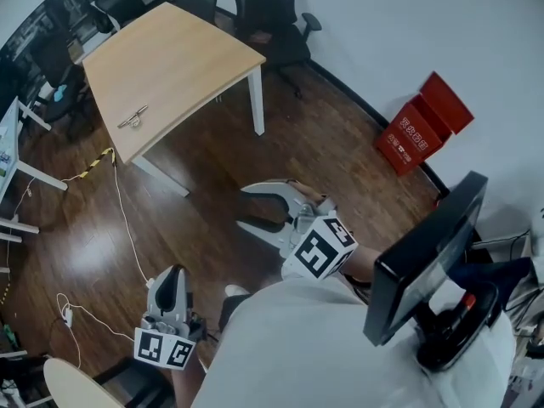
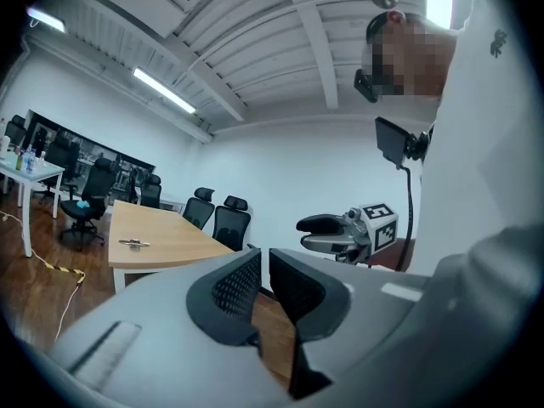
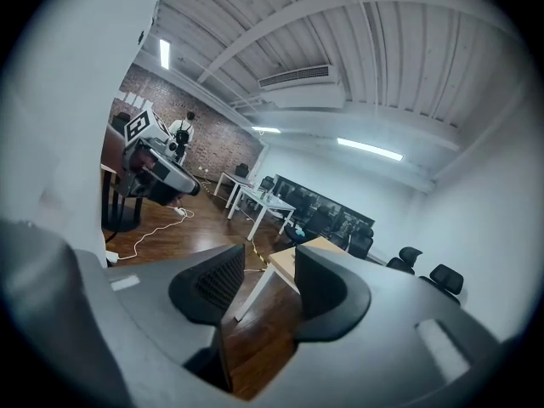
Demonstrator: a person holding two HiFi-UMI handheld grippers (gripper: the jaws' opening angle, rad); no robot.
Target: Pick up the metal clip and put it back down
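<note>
Though far from contact: reach toward metal clip [image 1: 133,117] pending, lying on counter [image 1: 195,49] at upper left of frame.
Advise carrying right hand-held gripper [image 1: 242,206] up over counter, lowering squarely above clip, closing across its narrow body. Found spread wide, empty, touching nothing; left hand-held gripper [image 1: 173,274] pinched together, empty, at lower left.
</note>
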